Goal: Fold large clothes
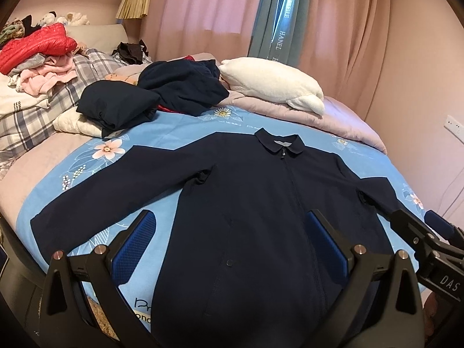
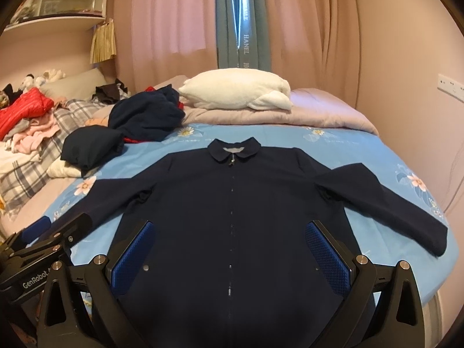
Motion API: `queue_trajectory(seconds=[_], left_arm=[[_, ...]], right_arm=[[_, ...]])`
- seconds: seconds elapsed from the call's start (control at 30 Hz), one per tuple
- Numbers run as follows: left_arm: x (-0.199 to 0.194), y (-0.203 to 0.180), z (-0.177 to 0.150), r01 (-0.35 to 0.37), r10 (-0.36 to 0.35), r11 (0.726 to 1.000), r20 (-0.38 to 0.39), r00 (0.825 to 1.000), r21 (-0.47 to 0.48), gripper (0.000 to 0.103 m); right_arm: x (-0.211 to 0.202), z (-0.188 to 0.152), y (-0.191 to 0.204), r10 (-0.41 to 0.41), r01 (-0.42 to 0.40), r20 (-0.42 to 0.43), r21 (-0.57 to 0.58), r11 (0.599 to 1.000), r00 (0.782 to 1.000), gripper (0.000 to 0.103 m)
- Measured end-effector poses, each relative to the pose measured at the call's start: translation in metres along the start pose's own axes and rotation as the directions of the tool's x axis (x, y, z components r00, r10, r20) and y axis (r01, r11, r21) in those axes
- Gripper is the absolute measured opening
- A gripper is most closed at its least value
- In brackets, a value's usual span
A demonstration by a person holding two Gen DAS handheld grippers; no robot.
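While both jaws gape empty, left gripper [image 1: 232, 243] and right gripper [image 2: 230, 243] hover near the jacket [image 2: 232, 203]; sleeves lie spread flat on the bed [image 2: 377, 145], seemingly ready for folding.

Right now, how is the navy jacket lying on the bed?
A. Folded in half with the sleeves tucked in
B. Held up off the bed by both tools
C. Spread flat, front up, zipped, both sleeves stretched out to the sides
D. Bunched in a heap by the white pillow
C: the navy jacket lies flat on the blue floral sheet with its collar away from the cameras, the zip closed and a sleeve out to each side; both tools are open and hold nothing.
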State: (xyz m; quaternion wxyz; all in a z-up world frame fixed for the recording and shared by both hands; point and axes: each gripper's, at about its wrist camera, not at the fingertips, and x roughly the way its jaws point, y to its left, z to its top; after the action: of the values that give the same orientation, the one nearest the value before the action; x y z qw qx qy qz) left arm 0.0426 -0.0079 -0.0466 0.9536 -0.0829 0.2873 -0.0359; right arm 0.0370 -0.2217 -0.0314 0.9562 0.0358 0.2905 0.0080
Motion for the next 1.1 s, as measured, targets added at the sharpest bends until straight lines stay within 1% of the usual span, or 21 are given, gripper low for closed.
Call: queue_trajectory(seconds=[0.2, 0.6, 0.77, 1.1], left_arm=[[0.000, -0.003, -0.001, 0.006, -0.005, 1.000, -0.012, 1.000, 0.013, 0.103], [-0.001, -0.012, -0.003, 0.011, -0.010, 0.999, -0.025, 1.000, 0.037, 0.103], [-0.001, -0.012, -0.003, 0.006, -0.005, 1.000, -0.027, 1.000, 0.028, 0.103], [-0.011, 0.003, -0.002, 0.006, -0.006, 1.000, -0.009, 1.000, -0.008, 0.103]], right_arm=[[0.001, 0.000, -0.002, -0.009, 0.009, -0.006, 0.012, 1.000, 1.000, 0.103], [-0.002, -0.001, -0.006, 0.005, -0.005, 0.001, 0.027, 1.000, 1.000, 0.103], [-0.003, -0.002, -0.008, 0.013, -0.013, 0.001, 0.031, 0.999, 1.000, 0.103], [-0.002, 0.000, -0.005, 0.023, -0.024, 0.009, 0.026, 0.999, 1.000, 0.103]])
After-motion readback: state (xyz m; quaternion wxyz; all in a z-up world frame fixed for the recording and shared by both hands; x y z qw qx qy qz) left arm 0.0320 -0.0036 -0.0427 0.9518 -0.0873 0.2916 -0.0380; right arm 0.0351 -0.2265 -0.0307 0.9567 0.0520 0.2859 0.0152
